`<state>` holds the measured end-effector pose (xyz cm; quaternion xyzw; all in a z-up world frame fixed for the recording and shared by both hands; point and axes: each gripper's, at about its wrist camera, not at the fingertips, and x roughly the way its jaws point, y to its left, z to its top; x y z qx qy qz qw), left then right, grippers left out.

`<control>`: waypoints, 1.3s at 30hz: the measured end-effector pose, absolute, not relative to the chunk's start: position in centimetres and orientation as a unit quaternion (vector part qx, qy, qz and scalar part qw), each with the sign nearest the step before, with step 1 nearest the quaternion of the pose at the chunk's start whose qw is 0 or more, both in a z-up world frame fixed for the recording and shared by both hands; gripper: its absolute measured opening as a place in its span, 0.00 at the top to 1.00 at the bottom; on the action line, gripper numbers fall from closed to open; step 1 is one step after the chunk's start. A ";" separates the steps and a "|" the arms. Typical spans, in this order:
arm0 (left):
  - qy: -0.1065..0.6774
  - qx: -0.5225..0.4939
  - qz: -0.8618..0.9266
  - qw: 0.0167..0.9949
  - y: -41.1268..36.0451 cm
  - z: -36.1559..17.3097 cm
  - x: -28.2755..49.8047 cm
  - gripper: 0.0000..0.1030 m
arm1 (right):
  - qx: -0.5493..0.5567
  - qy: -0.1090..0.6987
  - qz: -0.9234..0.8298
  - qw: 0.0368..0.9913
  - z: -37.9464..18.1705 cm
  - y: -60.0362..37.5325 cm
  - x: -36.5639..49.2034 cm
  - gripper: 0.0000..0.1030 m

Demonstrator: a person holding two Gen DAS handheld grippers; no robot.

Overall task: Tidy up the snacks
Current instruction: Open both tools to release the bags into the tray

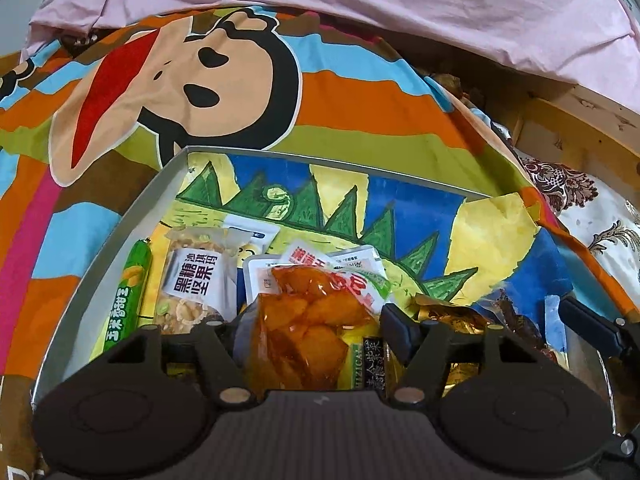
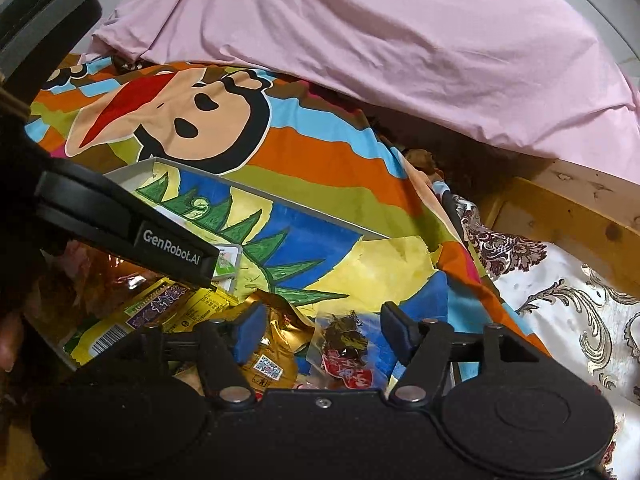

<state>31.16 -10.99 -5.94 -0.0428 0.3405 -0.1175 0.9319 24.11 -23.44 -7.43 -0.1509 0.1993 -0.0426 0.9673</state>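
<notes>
Orange snack pouch (image 1: 308,332) between spread left tool (image 1: 308,332) fingers: light, soft, slippery; best pinched at sealed edge. Right tool (image 2: 320,332) spread above red packet (image 2: 348,364).

The left tool (image 2: 128,236) bears "GenRobot.AI"; a nut-crisp packet (image 1: 194,280) reads "黑糖坚果"; a green sausage stick (image 1: 120,312) reads "玉米".

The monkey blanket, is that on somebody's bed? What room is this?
Probably a bedroom. The monkey blanket is spread over a bed, with a pink sheet bunched behind it and a wooden bed frame at the side. The snack tray sits on top of the blanket.
</notes>
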 end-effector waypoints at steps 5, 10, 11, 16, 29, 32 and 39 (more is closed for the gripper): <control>0.338 -0.054 -0.119 0.932 -10.7 -5.5 30.9 0.17 | -0.147 0.195 -0.048 0.969 -7.2 -23.6 24.0 0.26; 0.328 -0.073 -0.112 0.935 -10.0 -4.5 30.6 0.09 | -0.141 0.186 -0.053 0.971 -6.6 -24.0 23.6 0.15; 0.321 -0.076 -0.111 0.938 -9.8 -4.2 30.4 0.04 | -0.138 0.184 -0.054 0.972 -6.3 -24.1 23.6 0.13; 0.293 -0.078 -0.106 0.947 -9.3 -2.2 29.9 0.01 | -0.127 0.166 -0.059 0.976 -5.2 -24.5 23.0 0.07; 0.261 -0.085 -0.085 0.958 -8.2 1.3 28.4 0.01 | -0.084 0.130 -0.064 0.986 -2.0 -25.6 21.1 0.01; 0.253 -0.085 -0.082 0.960 -8.1 2.2 27.9 0.01 | -0.065 0.124 -0.067 0.988 -1.2 -26.1 20.5 0.01; 0.236 -0.081 -0.083 0.965 -7.7 4.0 26.4 0.00 | -0.034 0.111 -0.072 0.991 0.6 -26.8 18.8 0.01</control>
